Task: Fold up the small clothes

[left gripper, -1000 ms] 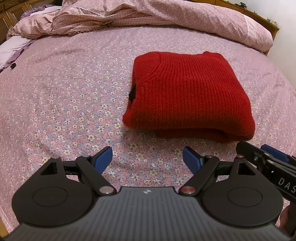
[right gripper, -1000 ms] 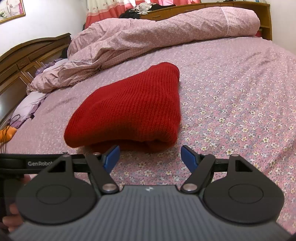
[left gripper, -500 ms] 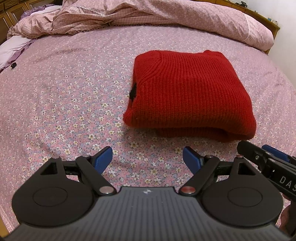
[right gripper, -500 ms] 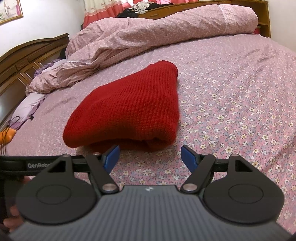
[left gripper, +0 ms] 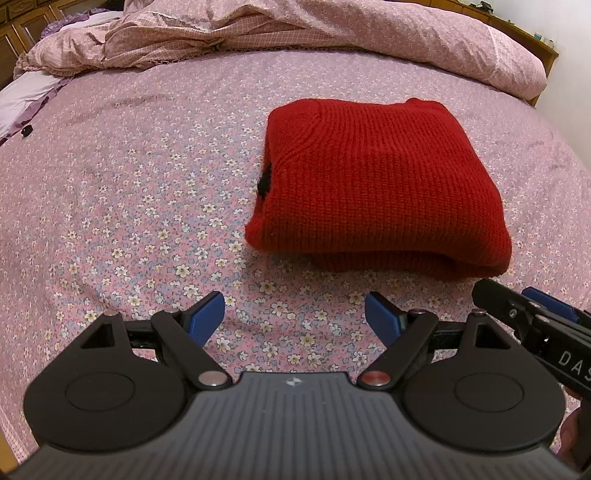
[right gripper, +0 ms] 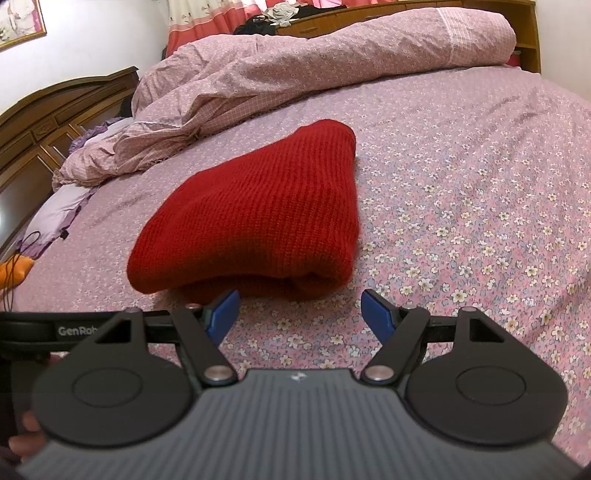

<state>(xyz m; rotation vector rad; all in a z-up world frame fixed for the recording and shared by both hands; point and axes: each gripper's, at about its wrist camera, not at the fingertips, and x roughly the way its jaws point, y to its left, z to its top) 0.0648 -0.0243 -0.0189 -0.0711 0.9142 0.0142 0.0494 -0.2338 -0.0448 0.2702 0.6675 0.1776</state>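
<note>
Both claws, left & right, spread wide w/ nothing held near folded red sweater; "GenRob" legible.

Our left wrist view sits low over the bed sheet, facing the headboard-side quilt. Our right wrist view looks in from the other side, just as low; both share the red sweater, close ahead.
</note>
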